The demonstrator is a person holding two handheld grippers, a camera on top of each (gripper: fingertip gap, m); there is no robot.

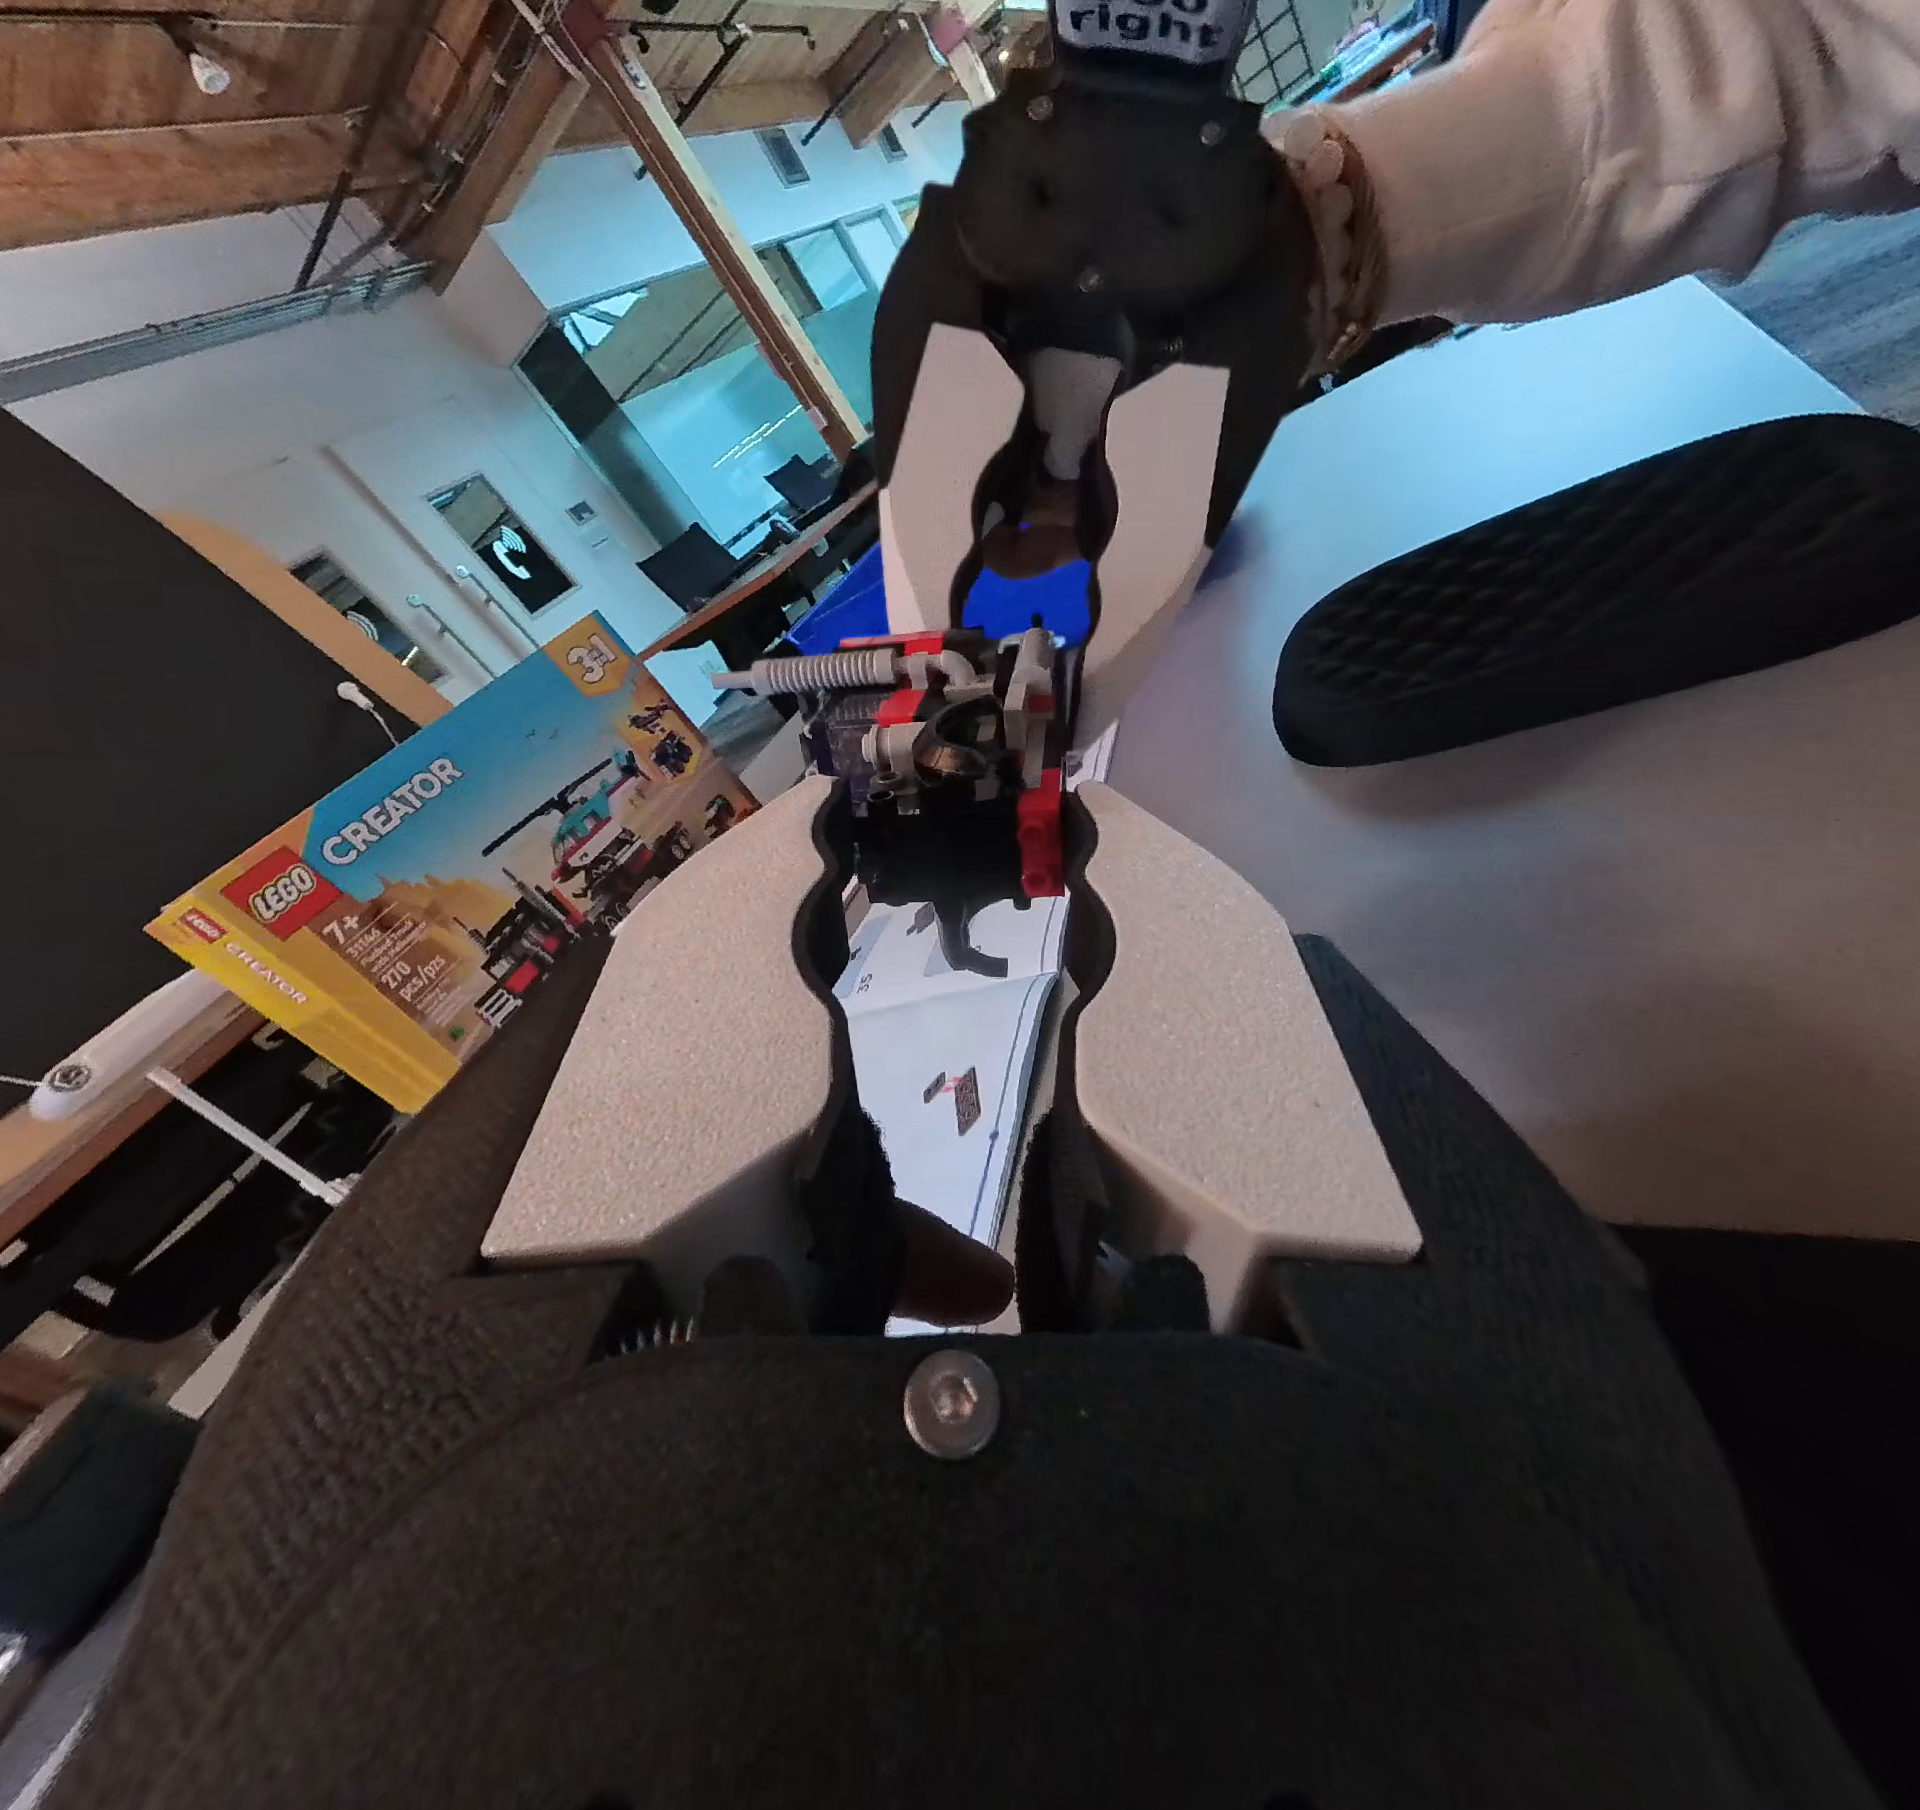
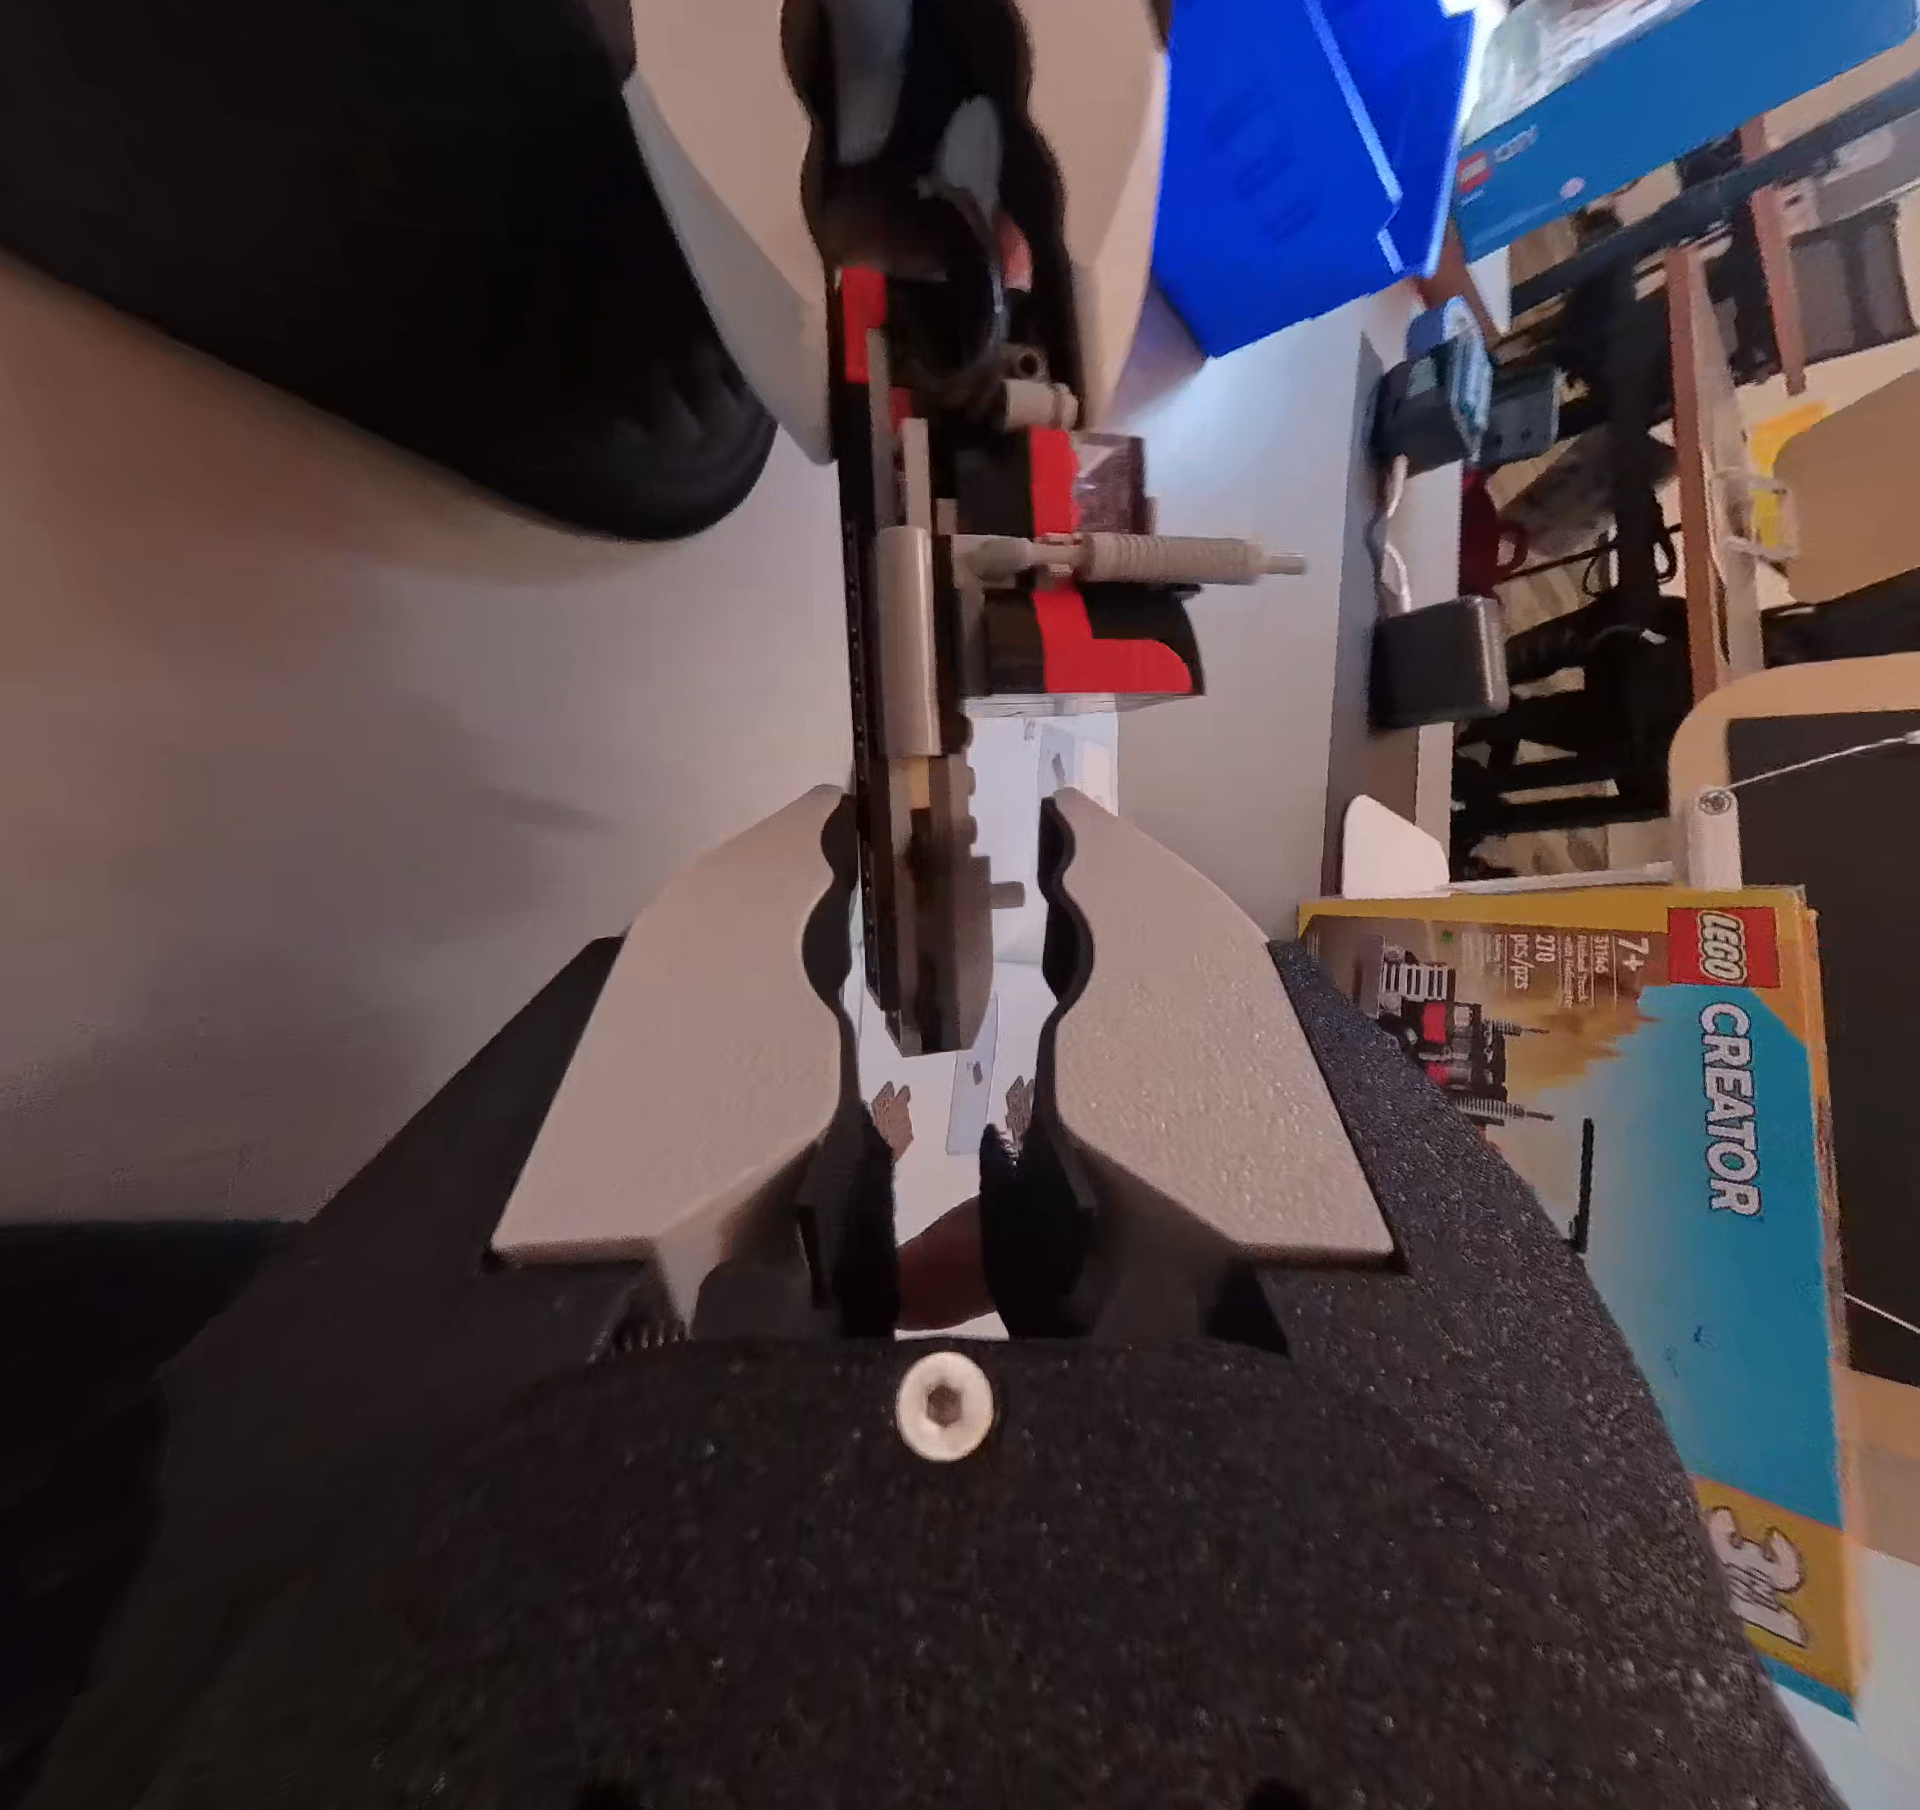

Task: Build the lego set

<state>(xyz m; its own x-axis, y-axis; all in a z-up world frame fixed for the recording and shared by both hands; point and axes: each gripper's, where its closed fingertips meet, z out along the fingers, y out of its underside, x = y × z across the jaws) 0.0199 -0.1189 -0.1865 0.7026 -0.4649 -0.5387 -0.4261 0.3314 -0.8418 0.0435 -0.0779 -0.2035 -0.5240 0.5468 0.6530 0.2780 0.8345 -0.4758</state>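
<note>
A partly built lego model point(image 1: 935, 721) of black, red and grey pieces, with a grey ribbed rod sticking out sideways, hangs in the air between both grippers. My left gripper point(image 1: 956, 804) is shut on its near end. My right gripper point(image 1: 1013, 638) comes from above, opposite the left, held by a hand in a white sleeve point(image 1: 1610, 98). In the right wrist view the right gripper point(image 2: 945, 810) is closed around the model's point(image 2: 1039, 617) flat black end with a grey round piece. The left gripper point(image 2: 956, 420) holds the far end.
An open instruction booklet point(image 1: 935, 1064) lies on the white table point(image 1: 1558, 981) under the model. The yellow and blue lego box point(image 1: 436, 887) point(image 2: 1662, 1137) stands at the table's edge. A black textured oval pad point(image 1: 1610, 597) lies beside the grippers. A blue bin point(image 2: 1299, 119) stands behind. The tips of one gripper are about 6 cm away from the tips of the other.
</note>
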